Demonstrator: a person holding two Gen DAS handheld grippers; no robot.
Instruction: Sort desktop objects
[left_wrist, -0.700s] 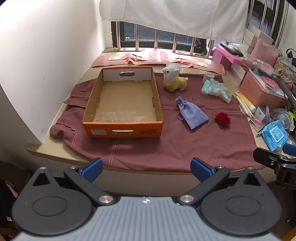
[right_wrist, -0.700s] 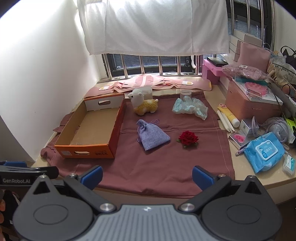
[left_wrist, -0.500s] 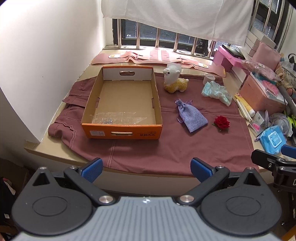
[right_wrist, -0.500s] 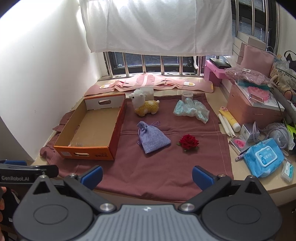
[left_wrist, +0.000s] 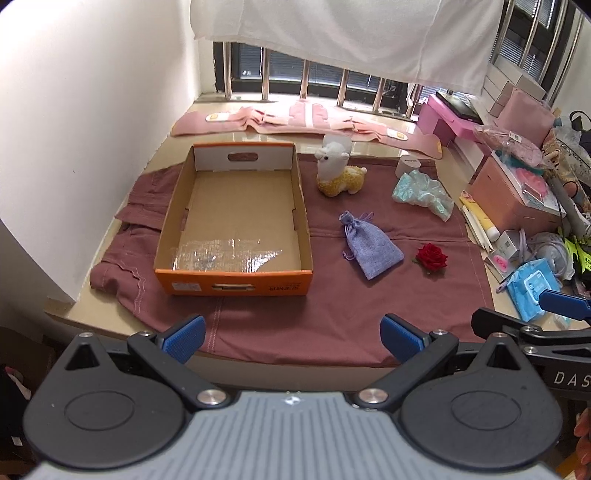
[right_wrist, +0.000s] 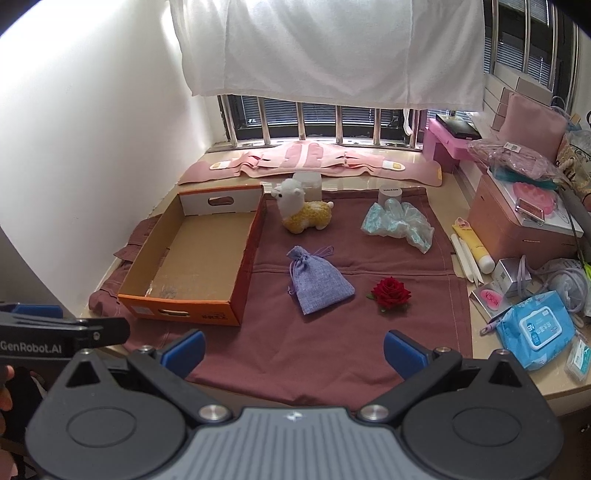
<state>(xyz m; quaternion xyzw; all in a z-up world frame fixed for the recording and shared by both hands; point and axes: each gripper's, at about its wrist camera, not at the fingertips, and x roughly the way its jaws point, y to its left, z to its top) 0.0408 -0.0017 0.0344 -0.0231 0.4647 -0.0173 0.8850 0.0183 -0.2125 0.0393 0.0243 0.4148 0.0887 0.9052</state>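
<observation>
An open orange cardboard box (left_wrist: 236, 282) (right_wrist: 184, 314) sits on the left of a maroon cloth (left_wrist: 332, 314) (right_wrist: 332, 343), with clear plastic wrap inside. Right of it lie a toy alpaca (left_wrist: 338, 173) (right_wrist: 301, 210), a purple drawstring pouch (left_wrist: 371, 245) (right_wrist: 317, 282), a red rose (left_wrist: 431, 256) (right_wrist: 390, 291) and a crumpled teal bag (left_wrist: 423, 194) (right_wrist: 400, 221). My left gripper (left_wrist: 293, 338) is open and empty before the table's front edge. My right gripper (right_wrist: 293, 349) is open and empty, also short of the table.
Clutter lines the right side: a pink box (right_wrist: 517, 221), a yellow tube (right_wrist: 472, 245), a blue wipes pack (right_wrist: 535, 328), cables. A white jar (right_wrist: 389, 192) stands behind the teal bag. Pink cloth (right_wrist: 306, 160) lies by the barred window. A white wall is left.
Both grippers have moved slightly forward toward the table; the objects look a little closer. Nothing on the table has moved.
</observation>
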